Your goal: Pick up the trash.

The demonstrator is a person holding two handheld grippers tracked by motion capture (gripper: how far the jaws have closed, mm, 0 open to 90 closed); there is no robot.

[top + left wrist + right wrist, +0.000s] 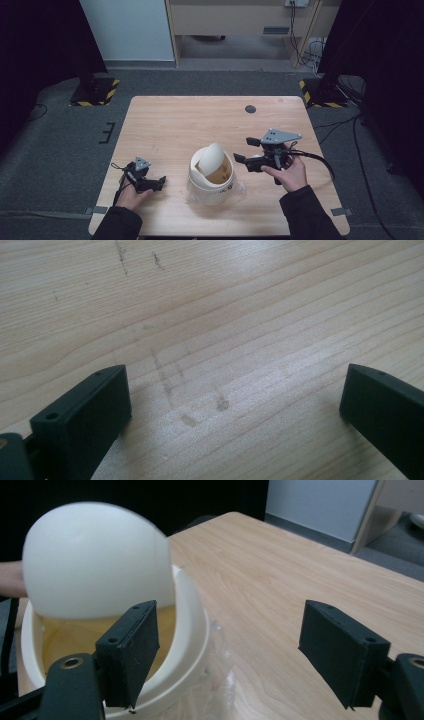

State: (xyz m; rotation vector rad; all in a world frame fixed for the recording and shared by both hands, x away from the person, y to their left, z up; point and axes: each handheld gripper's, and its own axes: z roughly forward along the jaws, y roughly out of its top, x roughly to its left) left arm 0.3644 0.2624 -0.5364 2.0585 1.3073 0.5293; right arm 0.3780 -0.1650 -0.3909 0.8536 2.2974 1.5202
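A white tub [212, 187] [192, 630] stands near the table's front edge, with yellowish liquid inside. A white rounded lid [211, 158] [97, 560] leans upright in its mouth. Clear plastic film [222, 685] lies around the tub's base. My right gripper [246, 151] [230, 650] hovers just right of the tub, jaws open and pointing at it, nothing between them. My left gripper [159, 182] [235, 405] rests low over the bare wood at the front left, jaws open and empty.
The light wooden table [175, 120] has a small dark round cap [250, 109] at its far right. Faint grey smudges [170, 385] mark the wood under the left gripper. Dark stands with striped bases [95, 92] flank the table's far corners.
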